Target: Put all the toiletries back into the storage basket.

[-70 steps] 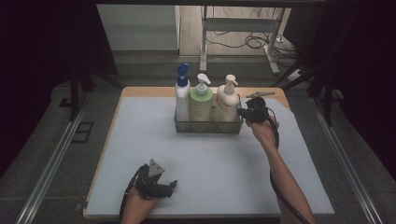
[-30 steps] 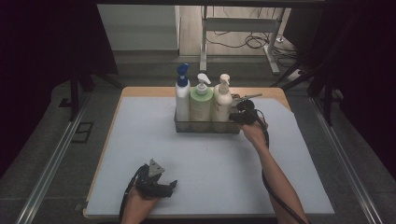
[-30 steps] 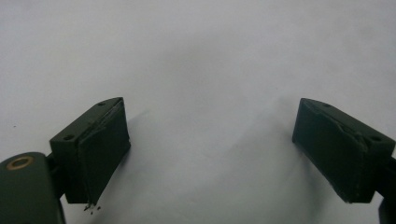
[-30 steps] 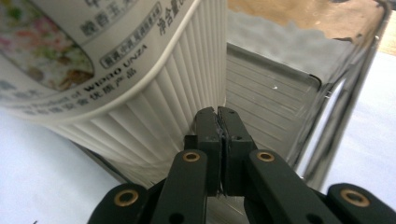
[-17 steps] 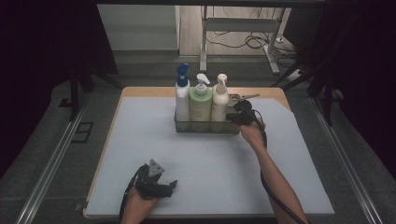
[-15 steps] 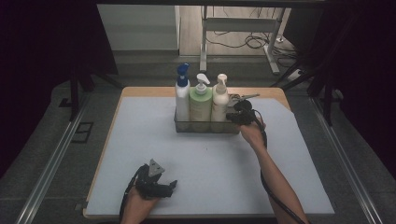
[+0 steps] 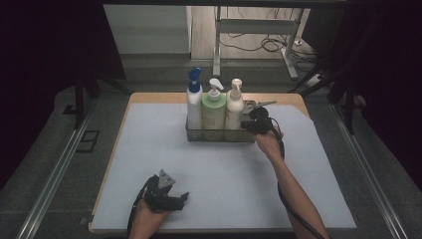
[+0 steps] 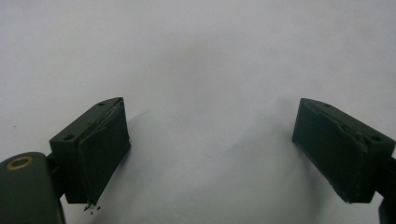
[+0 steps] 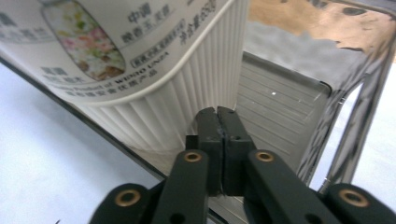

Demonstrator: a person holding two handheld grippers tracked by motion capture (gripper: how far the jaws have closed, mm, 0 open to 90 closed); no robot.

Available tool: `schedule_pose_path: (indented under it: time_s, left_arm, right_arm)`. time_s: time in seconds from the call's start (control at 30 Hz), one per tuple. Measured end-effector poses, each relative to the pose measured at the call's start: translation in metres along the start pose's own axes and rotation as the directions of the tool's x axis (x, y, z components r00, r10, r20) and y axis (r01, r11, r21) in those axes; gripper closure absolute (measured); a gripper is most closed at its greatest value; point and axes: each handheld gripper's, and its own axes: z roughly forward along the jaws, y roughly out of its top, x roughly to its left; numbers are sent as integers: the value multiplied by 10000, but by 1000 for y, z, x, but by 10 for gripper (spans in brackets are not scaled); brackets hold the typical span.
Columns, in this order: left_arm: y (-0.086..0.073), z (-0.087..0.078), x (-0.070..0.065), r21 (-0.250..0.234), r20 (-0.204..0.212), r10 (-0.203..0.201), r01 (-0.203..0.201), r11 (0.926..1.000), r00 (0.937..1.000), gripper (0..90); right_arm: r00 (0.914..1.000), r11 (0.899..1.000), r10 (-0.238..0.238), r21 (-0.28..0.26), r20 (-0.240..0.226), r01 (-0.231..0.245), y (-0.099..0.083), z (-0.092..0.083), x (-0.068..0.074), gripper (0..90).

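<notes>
Resting near the front edge of the white mat (image 7: 318,179), left gripper (image 7: 183,197) idle, jaws spread wide over bare surface. Farther out, right gripper (image 7: 248,124) with jaws pressed together at the right end wall of the clear tray (image 7: 219,135), mid-table; impossible to tell whether the thin wall is pinched. Likely stiff, slick and heavy with three pump bottles (image 7: 214,110), so prone to tip; best taken at the rim. Beyond, a small metal object (image 7: 260,104) just behind the tray.
</notes>
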Motion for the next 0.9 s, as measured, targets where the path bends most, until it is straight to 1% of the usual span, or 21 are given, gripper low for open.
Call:
schedule_pose_path:
  time_s: [0.17,0.5,0.7,0.9]
  left_arm:
    - [0,0,0,-4,1,4,-4,10000,10000,106]
    - [0,0,0,-8,-1,-2,2,10000,10000,106]
    - [0,0,0,-14,0,-6,6,10000,10000,106]
    - [0,0,0,-15,-2,-5,5,10000,10000,106]
  right_arm:
    - [10000,9999,-18,-105,38,18,-1,-2,-1,833]
    - [9999,9999,-97,-60,89,97,-2,-7,-2,762]
    - [9997,9996,-194,-222,133,196,-2,-13,-1,712]
    - [9993,9991,-309,-274,211,315,-2,-19,1,655]
